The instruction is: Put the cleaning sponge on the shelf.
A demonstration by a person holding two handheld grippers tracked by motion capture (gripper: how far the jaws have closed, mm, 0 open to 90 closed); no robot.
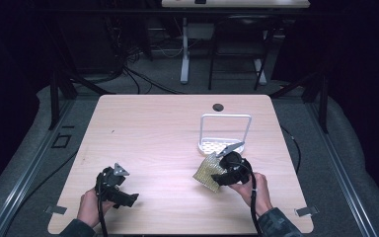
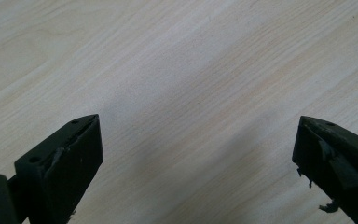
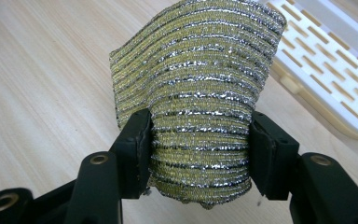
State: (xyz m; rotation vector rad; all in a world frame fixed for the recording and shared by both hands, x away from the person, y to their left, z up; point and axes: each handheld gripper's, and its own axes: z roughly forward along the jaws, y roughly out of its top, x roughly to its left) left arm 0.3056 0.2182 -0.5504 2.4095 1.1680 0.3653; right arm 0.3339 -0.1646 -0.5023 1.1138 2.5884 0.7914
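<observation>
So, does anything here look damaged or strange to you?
Yes. The left gripper has frayed, torn padding on its fingertips. The sponge is squeezed out of shape in the right gripper.

A pale wood-grain desk (image 1: 148,143) with rounded corners has a small black round grommet (image 1: 218,106) near its far edge. A white slotted plastic rack with an upright frame (image 1: 224,132) stands right of centre.

On the table (image 1: 148,128), the rack (image 1: 225,133) stands right of centre, toward the far edge. Just before it sits the scouring pad (image 1: 208,171) (between the right hand-held gripper (image 1: 222,174) jaws). The left hand-held gripper (image 1: 123,195) lies well apart, near-left.
</observation>
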